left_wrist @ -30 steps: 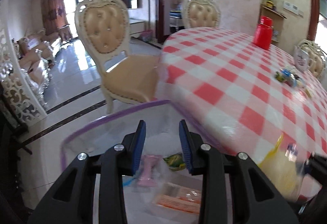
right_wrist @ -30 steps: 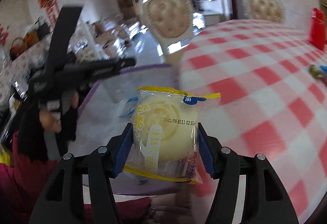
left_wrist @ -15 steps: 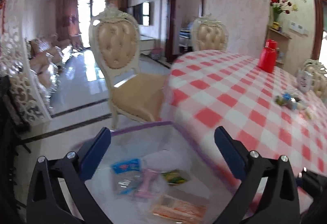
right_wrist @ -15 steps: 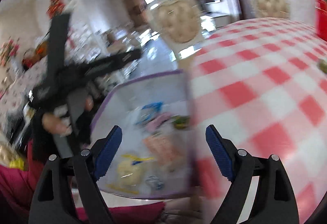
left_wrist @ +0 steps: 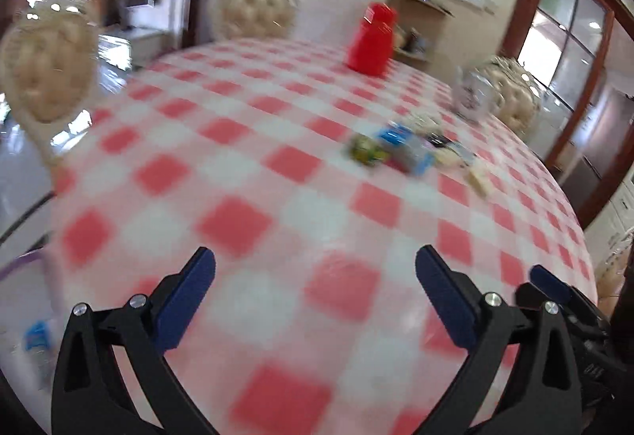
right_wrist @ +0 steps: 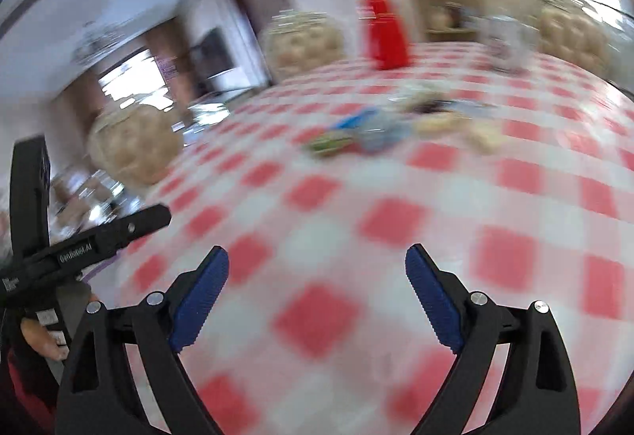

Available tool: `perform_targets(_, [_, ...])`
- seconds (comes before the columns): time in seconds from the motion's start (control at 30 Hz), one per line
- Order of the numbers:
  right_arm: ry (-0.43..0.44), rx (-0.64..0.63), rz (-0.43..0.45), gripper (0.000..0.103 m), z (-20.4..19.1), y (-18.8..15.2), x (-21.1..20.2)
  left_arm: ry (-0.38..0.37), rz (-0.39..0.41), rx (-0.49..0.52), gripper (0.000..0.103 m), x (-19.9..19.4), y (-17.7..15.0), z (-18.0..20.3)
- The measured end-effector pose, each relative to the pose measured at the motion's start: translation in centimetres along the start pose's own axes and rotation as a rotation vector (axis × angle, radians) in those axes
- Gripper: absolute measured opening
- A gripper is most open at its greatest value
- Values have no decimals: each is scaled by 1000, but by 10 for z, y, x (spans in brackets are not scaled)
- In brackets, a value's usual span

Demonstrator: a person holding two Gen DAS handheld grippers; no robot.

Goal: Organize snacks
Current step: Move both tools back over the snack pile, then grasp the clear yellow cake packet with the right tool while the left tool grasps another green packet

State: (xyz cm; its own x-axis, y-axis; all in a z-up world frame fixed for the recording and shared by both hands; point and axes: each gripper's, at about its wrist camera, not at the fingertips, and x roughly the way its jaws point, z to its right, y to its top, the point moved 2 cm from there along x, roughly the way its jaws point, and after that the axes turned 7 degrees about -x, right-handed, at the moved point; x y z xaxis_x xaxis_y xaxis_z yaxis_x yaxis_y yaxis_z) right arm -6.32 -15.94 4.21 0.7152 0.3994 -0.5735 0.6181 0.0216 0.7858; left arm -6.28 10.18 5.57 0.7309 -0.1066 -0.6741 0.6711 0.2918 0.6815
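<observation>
Checked red-and-white cloth [left_wrist: 245,221] fills both wrist views, and every snack left to sort sits in one loose cluster [left_wrist: 412,153] far across it, short of the red jug [left_wrist: 372,38]. Both views are smeared by motion, so you can make out a green packet [left_wrist: 366,151] nearest you, a blue-and-white one just behind it and pale wrappers trailing off to the right, but no packet's outline is crisp.

Your left gripper [left_wrist: 315,300] has its jaws spread wide with nothing between them, only bare cloth. Your right gripper [right_wrist: 317,296] is also spread wide and empty; its jaws have just been opening. At the lower left edge of the left view a strip of clear bag [left_wrist: 35,340] with a purple rim shows, a blue packet inside it.

What matters for your next reach is the bearing. From the left fingers the cluster lies ahead and to the right; from the right fingers it lies ahead and only slightly right of centre [right_wrist: 380,129]. The pile's long axis runs roughly across both views, left to right, with the green packet [right_wrist: 329,143] at the left end. By that reading your right hand looks better lined up, though both are well apart from the pile. I would judge the green packet the easiest first target, since it sits at the near, left end.
</observation>
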Motion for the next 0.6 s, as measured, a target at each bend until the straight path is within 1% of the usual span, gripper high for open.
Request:
perform_targets(0.07, [-86, 37, 2, 88, 42, 9, 4, 23, -8, 17, 101, 31, 8, 20])
perform_targets(0.1, [-116, 49, -5, 88, 58, 13, 10, 34, -5, 20, 101, 44, 14, 27])
perform_targets(0.2, [-170, 92, -45, 88, 104, 30, 32, 65, 1, 4, 101, 84, 37, 45])
perform_targets(0.33, [-194, 62, -93, 88, 133, 48, 71, 65, 10, -92, 101, 125, 75, 51])
perform_targets(0.4, [-201, 37, -124, 88, 139, 60, 97, 47, 12, -140, 101, 140, 90, 53])
perform_targets(0.43, [-205, 25, -134, 88, 141, 65, 107, 35, 10, -144, 101, 145, 96, 53])
perform_targets(0.5, [-200, -11, -166, 88, 144, 76, 131, -8, -5, -101, 101, 159, 104, 59])
perform_targets(0.53, [-196, -27, -173, 88, 143, 81, 134, -24, -14, -69, 101, 163, 106, 62])
perform_targets(0.57, [-194, -52, -180, 88, 142, 86, 142, -34, -31, -31, 101, 168, 106, 64])
perform_targets(0.6, [-196, -96, -200, 88, 141, 92, 154, -39, -64, 24, 101, 175, 104, 67])
